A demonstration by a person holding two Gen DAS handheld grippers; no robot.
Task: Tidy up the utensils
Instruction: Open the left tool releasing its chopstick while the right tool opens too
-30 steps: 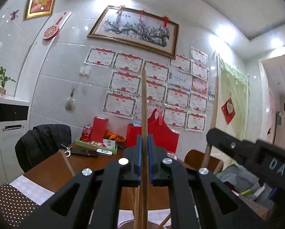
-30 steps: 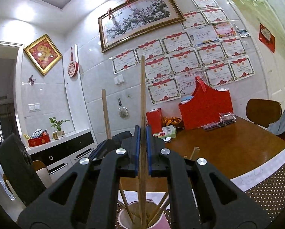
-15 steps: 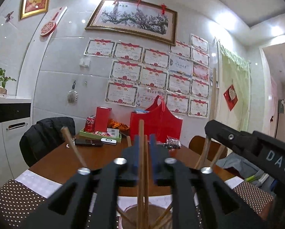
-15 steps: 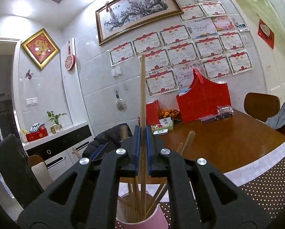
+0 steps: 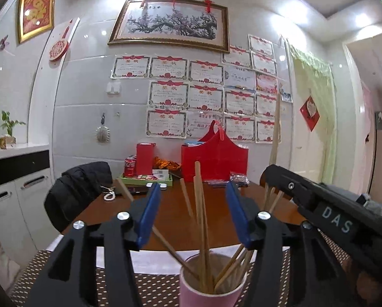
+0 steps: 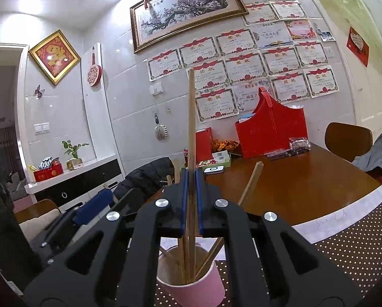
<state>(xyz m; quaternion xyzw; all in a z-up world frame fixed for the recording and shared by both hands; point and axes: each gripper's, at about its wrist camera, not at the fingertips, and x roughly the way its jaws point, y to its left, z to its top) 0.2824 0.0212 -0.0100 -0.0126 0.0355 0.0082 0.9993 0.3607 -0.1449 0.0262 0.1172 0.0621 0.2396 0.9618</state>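
A pink cup (image 5: 211, 285) on the dotted mat holds several wooden chopsticks (image 5: 200, 217). My left gripper (image 5: 194, 213) hovers just above it, its jaws opening, blue pads (image 5: 150, 212) clear of the upright chopstick standing between them in the cup. My right gripper (image 6: 191, 202) is shut on one upright chopstick (image 6: 191, 122), whose lower end reaches into the pink cup (image 6: 191, 281). In the left wrist view the right gripper (image 5: 331, 220) shows at the right, close beside the cup. The left gripper (image 6: 93, 204) shows at the left of the right wrist view.
The brown wooden table (image 6: 306, 192) carries a red bag (image 5: 214, 158), a green tray (image 5: 145, 179) with a can and boxes, a phone and keys at the back. A black jacket (image 5: 81, 186) hangs on a chair at the left. A dotted placemat (image 6: 357, 243) covers the near edge.
The left gripper's jaws have spread apart and released the chopstick, which has slid down into the cup. The right gripper keeps its grip on its chopstick.
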